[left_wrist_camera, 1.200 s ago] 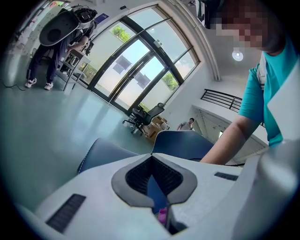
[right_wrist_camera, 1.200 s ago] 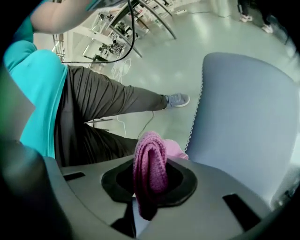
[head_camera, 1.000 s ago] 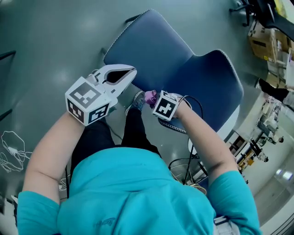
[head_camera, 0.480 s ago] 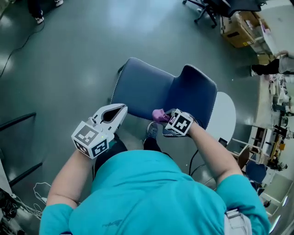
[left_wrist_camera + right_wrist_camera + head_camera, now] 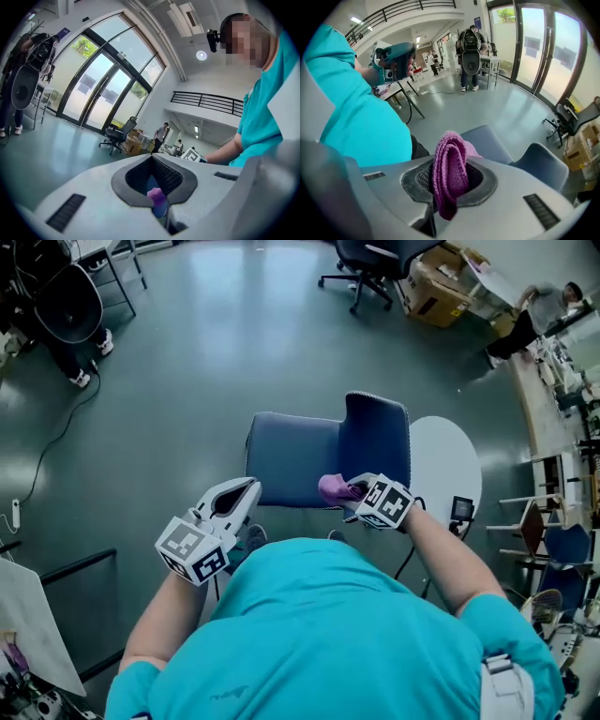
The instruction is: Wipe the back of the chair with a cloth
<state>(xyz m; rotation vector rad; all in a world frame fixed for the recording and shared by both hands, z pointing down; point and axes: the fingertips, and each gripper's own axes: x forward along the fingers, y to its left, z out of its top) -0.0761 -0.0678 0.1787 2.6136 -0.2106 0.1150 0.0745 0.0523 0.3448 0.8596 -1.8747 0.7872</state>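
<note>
cloth (image 5: 449, 176) folded in my right claw (image 5: 349, 491), over the chair (image 5: 286, 460) seat by its back | right claw clamped on cloth | left claw (image 5: 246, 491) tips together, empty, near the chair's edge

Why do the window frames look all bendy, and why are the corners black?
Left gripper view: the wide-angle lens bends the window frames and darkens the corners. Right gripper view: same bending, yet the purple cloth looks sharp. Head view: pale glare on the floor.
</note>
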